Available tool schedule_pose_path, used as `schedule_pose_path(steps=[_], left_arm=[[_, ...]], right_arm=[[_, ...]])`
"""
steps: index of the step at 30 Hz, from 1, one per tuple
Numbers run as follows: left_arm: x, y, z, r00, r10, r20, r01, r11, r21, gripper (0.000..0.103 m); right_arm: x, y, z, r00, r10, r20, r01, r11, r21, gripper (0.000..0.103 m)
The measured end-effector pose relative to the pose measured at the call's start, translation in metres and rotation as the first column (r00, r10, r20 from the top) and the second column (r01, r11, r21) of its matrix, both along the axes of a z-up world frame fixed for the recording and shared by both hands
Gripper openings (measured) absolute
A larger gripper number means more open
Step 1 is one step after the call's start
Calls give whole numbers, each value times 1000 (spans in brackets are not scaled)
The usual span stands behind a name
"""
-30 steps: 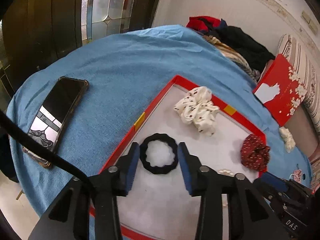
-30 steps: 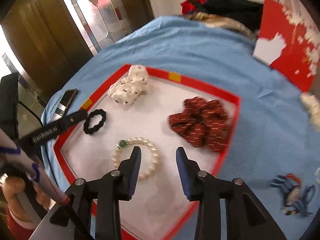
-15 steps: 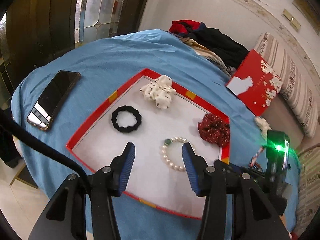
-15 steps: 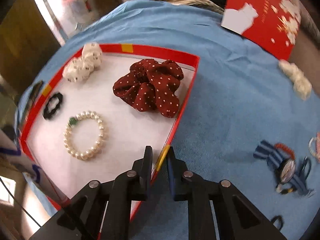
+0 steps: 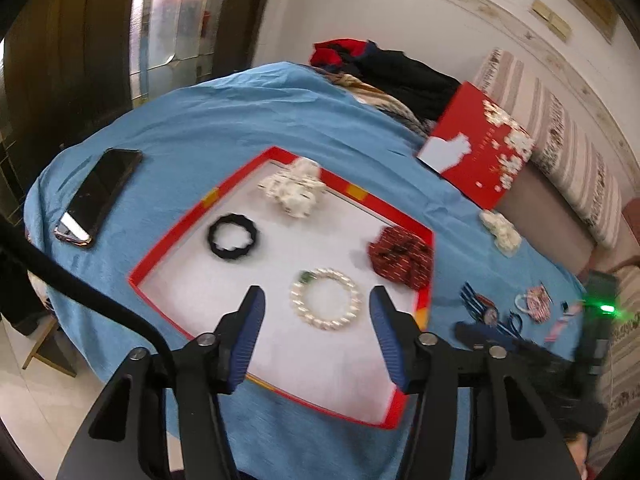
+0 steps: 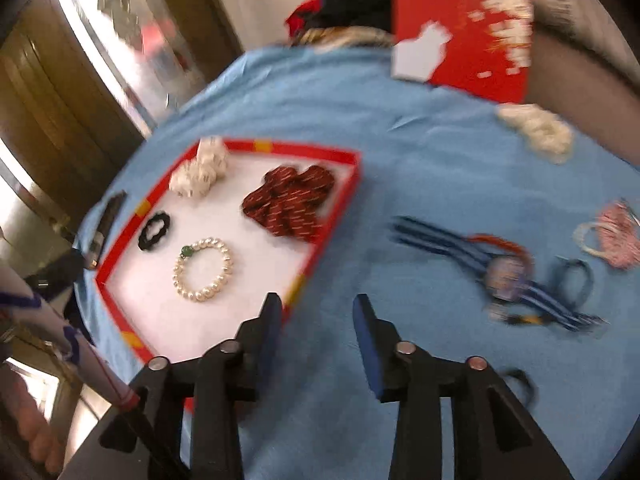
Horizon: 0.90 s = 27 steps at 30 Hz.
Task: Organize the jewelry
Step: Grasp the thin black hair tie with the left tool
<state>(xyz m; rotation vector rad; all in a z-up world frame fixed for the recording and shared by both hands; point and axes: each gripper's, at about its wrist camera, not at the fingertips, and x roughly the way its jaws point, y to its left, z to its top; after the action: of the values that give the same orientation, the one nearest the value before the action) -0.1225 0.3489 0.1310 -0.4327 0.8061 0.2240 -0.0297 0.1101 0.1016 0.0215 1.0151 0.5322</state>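
A red-rimmed white tray (image 5: pixel 172 248) (image 6: pixel 340 208) lies on the blue cloth. In it are a pearl bracelet (image 5: pixel 326 304) (image 6: pixel 203 269), a black scrunchie (image 5: pixel 233 237) (image 6: pixel 154 230), a white spotted scrunchie (image 5: pixel 294 190) (image 6: pixel 198 172) and a dark red scrunchie (image 5: pixel 402 258) (image 6: pixel 290 202). My left gripper (image 5: pixel 316 328) is open and empty, high above the tray near the pearls. My right gripper (image 6: pixel 316 320) is open and empty over the cloth, just right of the tray's edge. A blue striped ribbon piece (image 6: pixel 504 268) (image 5: pixel 480 308) and a pink piece (image 6: pixel 612 234) (image 5: pixel 534 304) lie on the cloth to the right.
A black phone (image 5: pixel 100 196) lies left of the tray. A red gift box (image 5: pixel 476 152) (image 6: pixel 460 36) and a clothes pile (image 5: pixel 392 72) stand at the back. A white fabric piece (image 5: pixel 500 230) (image 6: pixel 536 128) lies near the box. A small dark loop (image 6: pixel 520 386) lies near my right gripper.
My left gripper has pulled back and up from the black scrunchie, which stays in the tray, and has opened wider. My right gripper swung right off the tray, closed briefly, and has opened again.
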Motion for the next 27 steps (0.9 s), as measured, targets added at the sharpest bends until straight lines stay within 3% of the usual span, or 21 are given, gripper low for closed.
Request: schedule_pose_path(steps=[3, 6, 13, 22, 27], left_arm=[[6, -27, -2, 998, -62, -15, 62, 998, 5, 55], [15, -59, -8, 991, -130, -34, 131, 991, 4, 55], [43, -153, -39, 943, -315, -111, 317, 949, -2, 55], [67, -243, -91, 849, -481, -218, 498, 867, 26, 55], [84, -261, -105, 830, -512, -221, 525, 851, -3, 55]], right_arm=[[-10, -59, 3, 997, -78, 1, 78, 997, 19, 41], [-15, -120, -8, 983, -181, 2, 181, 983, -21, 41], [-26, -222, -33, 941, -337, -35, 335, 940, -63, 41], [-21, -254, -51, 935, -352, -38, 350, 936, -35, 41], [-8, -250, -48, 944, -329, -27, 329, 944, -6, 41]])
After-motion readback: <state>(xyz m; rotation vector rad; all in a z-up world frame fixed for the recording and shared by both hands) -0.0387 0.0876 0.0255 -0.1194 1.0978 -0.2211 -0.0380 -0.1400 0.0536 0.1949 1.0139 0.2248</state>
